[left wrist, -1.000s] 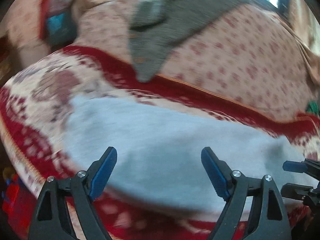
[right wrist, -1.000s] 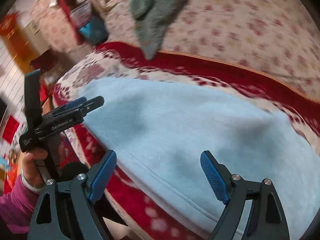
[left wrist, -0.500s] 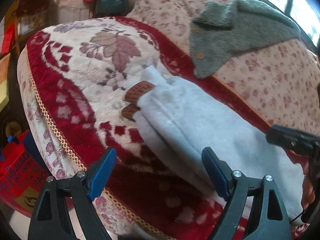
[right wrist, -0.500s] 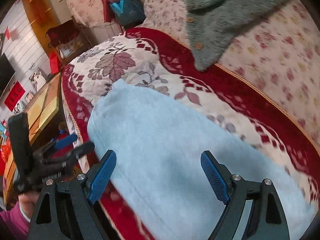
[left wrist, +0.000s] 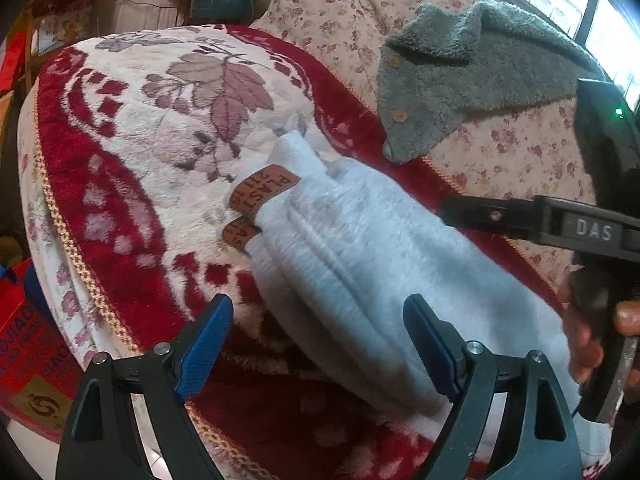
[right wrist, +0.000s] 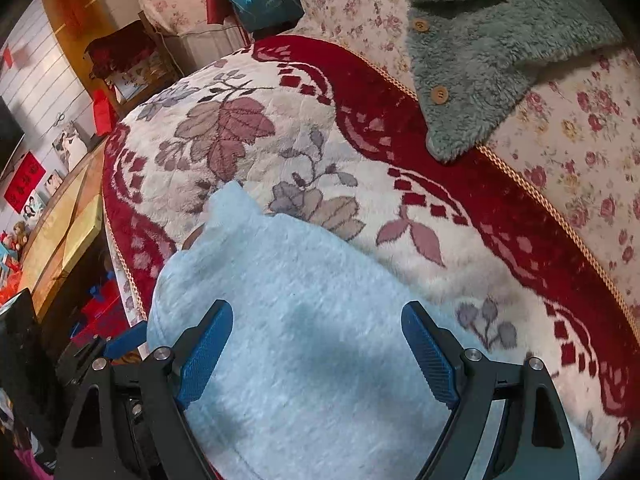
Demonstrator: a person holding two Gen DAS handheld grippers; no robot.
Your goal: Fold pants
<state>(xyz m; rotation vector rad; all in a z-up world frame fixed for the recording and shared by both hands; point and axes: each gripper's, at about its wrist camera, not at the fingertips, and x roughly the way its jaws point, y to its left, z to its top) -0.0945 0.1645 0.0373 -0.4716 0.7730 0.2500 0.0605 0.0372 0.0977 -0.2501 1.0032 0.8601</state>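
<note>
Sofa cushions in a small floral print back a plush red-and-cream blanket (left wrist: 132, 128), and the pale blue pants (left wrist: 360, 248) lie folded lengthwise on it. Both grippers hang over the cloth with nothing in them. The left gripper (left wrist: 318, 344) has its jaws spread wide above the stacked edges near the end with 2 brown leather tags (left wrist: 264, 192). The right gripper (right wrist: 316, 350) is equally wide, hovering over the flat middle of the pants (right wrist: 304, 320) without touching. In the left view a hand (left wrist: 592, 336) grips the right tool's handle just beside the fabric. To fold well, each gripper should probably pinch all layers at 1 end, lift evenly and carry that end over the other, keeping the edges aligned. A grey fleece jacket (left wrist: 472, 80) drapes on the backrest, well apart.
</note>
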